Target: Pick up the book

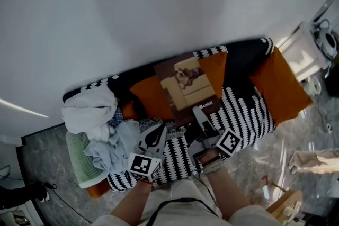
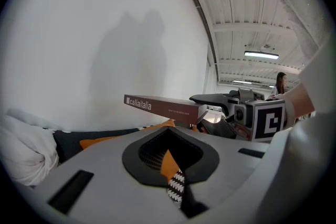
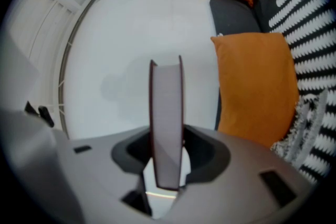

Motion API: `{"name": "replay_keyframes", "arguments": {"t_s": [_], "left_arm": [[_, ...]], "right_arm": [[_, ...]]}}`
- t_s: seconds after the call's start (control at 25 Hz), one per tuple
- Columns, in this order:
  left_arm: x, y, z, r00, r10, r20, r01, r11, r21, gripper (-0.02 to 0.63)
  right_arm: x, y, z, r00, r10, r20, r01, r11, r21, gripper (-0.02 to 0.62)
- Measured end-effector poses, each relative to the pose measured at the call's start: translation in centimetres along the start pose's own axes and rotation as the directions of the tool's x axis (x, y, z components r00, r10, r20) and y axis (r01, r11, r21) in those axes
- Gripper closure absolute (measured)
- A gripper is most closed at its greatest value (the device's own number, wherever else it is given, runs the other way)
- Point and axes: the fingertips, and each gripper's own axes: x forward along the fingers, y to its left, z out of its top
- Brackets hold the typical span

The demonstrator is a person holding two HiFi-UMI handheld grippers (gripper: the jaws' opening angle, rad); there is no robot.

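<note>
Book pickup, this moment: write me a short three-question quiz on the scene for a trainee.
1. Choose one: the book is clamped by A) the left-hand tool, B) the right-hand tool, C) neither.
2. True or false: the left gripper has nothing between its jaws.
3. Fill in: in the right gripper view, the cushion beside the book is ____ in colour.

Key: 1 B, the right gripper, with its jaws closed on the book's edge; 2 true, only fabric shows through the gap; 3 orange.
</note>
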Motion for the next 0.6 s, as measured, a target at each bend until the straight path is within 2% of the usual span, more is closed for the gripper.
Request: {"name": "replay_keyframes", "arguments": {"t_s": [0.6], "left_arm": [[-0.7,-0.3,1.1,1.0,-0.018,0.01,0.018,1.0,-0.002,0.584]], "right_arm": [[-0.6,1.9,-0.4,1.0,0.018,0.004,-0.018,1.0,-0.006,0.428]]}}
